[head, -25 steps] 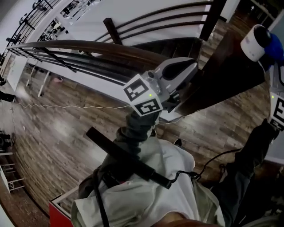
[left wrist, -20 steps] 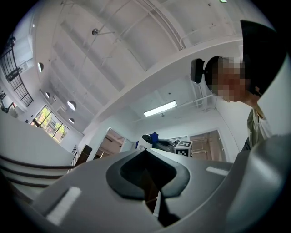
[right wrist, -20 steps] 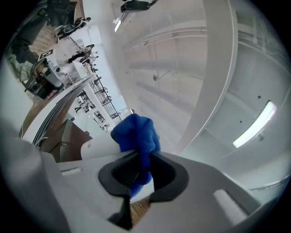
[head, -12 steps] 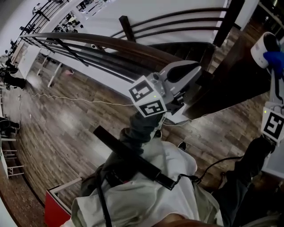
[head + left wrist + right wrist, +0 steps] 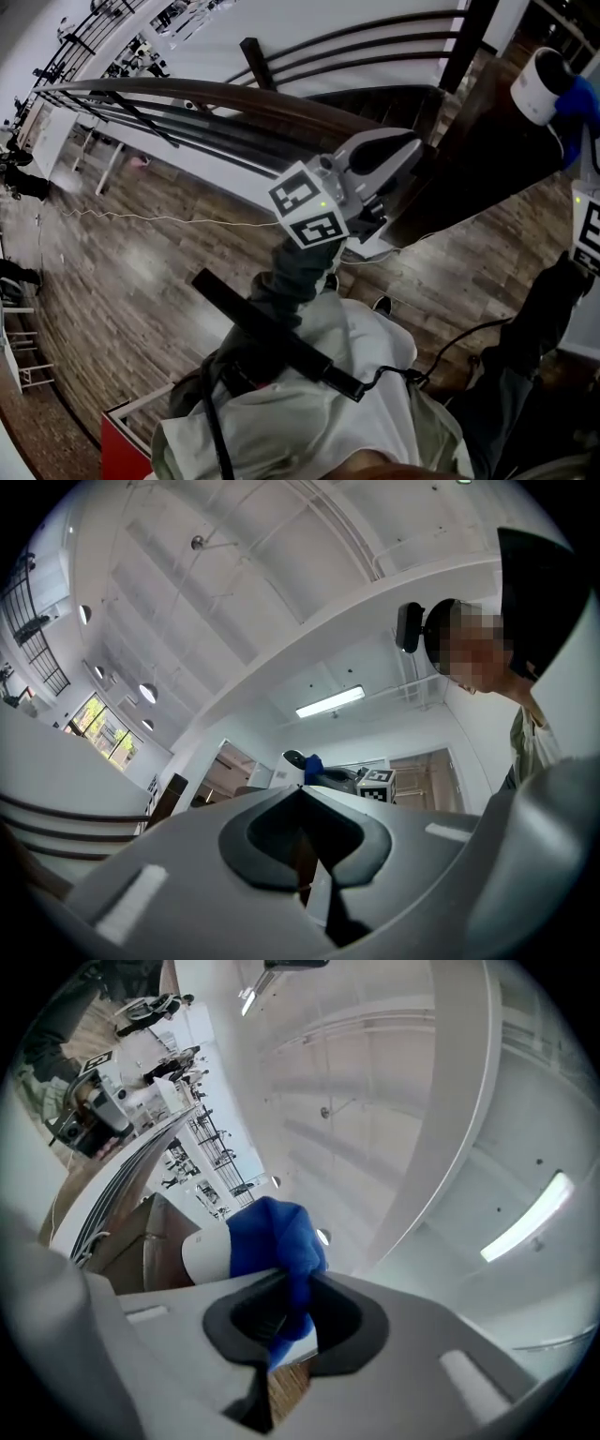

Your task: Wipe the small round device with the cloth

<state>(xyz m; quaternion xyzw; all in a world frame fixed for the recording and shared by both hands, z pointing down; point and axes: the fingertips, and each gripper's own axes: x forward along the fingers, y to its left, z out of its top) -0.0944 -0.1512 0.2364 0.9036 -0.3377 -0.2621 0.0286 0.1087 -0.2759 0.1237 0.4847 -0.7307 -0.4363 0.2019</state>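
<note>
The small round white device (image 5: 536,86) stands on top of a dark wooden post (image 5: 487,159) at the upper right of the head view. A blue cloth (image 5: 574,98) is pressed against its right side. My right gripper (image 5: 286,1283) is shut on the blue cloth (image 5: 277,1237), with the white device (image 5: 204,1258) just behind and left of it. Only the right gripper's marker cube (image 5: 589,234) shows at the head view's edge. My left gripper (image 5: 408,148) hovers mid-frame, left of the post and apart from the device, jaws shut and empty (image 5: 300,787).
A curved dark wooden handrail (image 5: 187,98) with rails runs across the upper left. Far below lies a wood-plank floor (image 5: 141,262) with a thin white cable (image 5: 169,220). A red box corner (image 5: 122,445) sits at the bottom left. The person's torso fills the lower middle.
The head view swayed right and then back. The cloth stays against the device's right side. The left gripper has hardly moved.
</note>
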